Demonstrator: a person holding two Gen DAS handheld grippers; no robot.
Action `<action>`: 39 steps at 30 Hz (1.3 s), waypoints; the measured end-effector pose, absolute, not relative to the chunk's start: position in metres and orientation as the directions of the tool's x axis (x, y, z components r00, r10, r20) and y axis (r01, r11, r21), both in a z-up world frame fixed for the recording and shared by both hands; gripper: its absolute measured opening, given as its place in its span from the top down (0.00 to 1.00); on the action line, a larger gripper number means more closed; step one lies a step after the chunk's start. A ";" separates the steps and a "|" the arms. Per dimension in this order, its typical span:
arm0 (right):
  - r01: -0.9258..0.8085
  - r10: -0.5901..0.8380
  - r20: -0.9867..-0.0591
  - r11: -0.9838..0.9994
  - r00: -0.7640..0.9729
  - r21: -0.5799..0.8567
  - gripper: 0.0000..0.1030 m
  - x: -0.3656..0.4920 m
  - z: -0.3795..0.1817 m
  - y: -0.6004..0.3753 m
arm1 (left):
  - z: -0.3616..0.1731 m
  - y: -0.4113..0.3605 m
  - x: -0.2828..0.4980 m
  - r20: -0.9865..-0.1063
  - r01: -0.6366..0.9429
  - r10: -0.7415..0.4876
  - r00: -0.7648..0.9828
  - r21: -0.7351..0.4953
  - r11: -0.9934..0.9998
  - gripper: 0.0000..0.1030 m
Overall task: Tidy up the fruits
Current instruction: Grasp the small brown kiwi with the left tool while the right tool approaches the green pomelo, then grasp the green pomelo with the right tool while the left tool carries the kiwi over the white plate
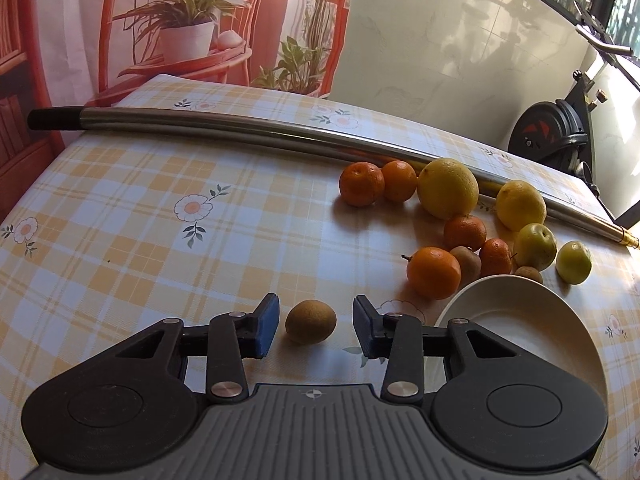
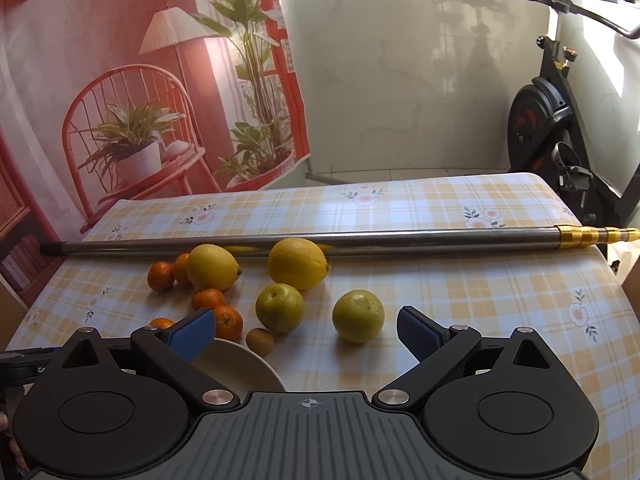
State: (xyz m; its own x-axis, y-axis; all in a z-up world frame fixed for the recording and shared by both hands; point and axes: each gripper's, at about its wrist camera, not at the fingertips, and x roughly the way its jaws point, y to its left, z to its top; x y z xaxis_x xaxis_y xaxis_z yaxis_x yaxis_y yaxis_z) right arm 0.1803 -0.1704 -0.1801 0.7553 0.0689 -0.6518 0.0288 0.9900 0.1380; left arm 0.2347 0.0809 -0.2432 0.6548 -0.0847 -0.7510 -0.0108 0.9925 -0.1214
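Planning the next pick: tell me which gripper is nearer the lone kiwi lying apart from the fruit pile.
Left. The left gripper is open with that kiwi between its fingers. The right gripper is open over by the green fruit.

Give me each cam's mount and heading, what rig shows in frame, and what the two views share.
Left wrist: sits on the left hand-held gripper, looks forward over the table at a kiwi between its open fingers; white plate at right.
Right wrist: sits on the right hand-held gripper, faces a green fruit just ahead of its open fingers; plate lower left.
Shared: metal pole, plate, fruit pile, checked tablecloth.
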 end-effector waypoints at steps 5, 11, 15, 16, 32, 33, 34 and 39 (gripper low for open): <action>0.038 0.063 -0.657 0.990 0.751 0.138 0.06 0.179 -0.182 -0.173 | -0.249 0.080 0.234 -0.759 -0.019 -0.072 0.647 -0.111 0.994 0.71; 0.039 0.064 -0.661 0.989 0.747 0.139 0.06 0.180 -0.185 -0.175 | -0.247 0.083 0.228 -0.756 -0.021 -0.072 0.651 -0.112 0.993 0.72; 0.036 0.051 -0.662 0.992 0.748 0.118 0.07 0.181 -0.187 -0.174 | -0.240 0.085 0.223 -0.744 -0.027 -0.076 0.664 -0.126 0.992 0.72; 0.036 0.045 -0.661 0.993 0.749 0.108 0.08 0.181 -0.188 -0.173 | -0.237 0.085 0.221 -0.738 -0.025 -0.078 0.671 -0.127 0.992 0.72; 0.024 -0.066 -0.668 0.997 0.741 -0.073 0.38 0.243 -0.241 -0.187 | -0.201 0.065 0.194 -0.660 0.053 -0.119 0.742 -0.119 0.992 0.72; 0.022 -0.054 -0.675 0.998 0.736 -0.055 0.38 0.246 -0.244 -0.188 | -0.200 0.064 0.193 -0.658 0.058 -0.122 0.743 -0.118 0.991 0.72; 0.023 -0.043 -0.679 0.999 0.733 -0.038 0.39 0.248 -0.247 -0.189 | -0.199 0.063 0.191 -0.657 0.063 -0.126 0.743 -0.118 0.991 0.72; 0.043 -0.030 -0.696 0.999 0.718 0.001 0.44 0.255 -0.261 -0.191 | -0.199 0.058 0.188 -0.656 0.083 -0.146 0.741 -0.127 0.988 0.72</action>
State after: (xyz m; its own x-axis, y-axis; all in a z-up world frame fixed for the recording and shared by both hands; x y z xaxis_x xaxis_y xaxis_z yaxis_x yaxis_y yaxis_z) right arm 0.2546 -0.1905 -0.2611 0.7179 -0.0304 -0.6955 0.0431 0.9991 0.0008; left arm 0.1877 0.0582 -0.1987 0.7408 -0.1464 -0.6556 0.0833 0.9884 -0.1266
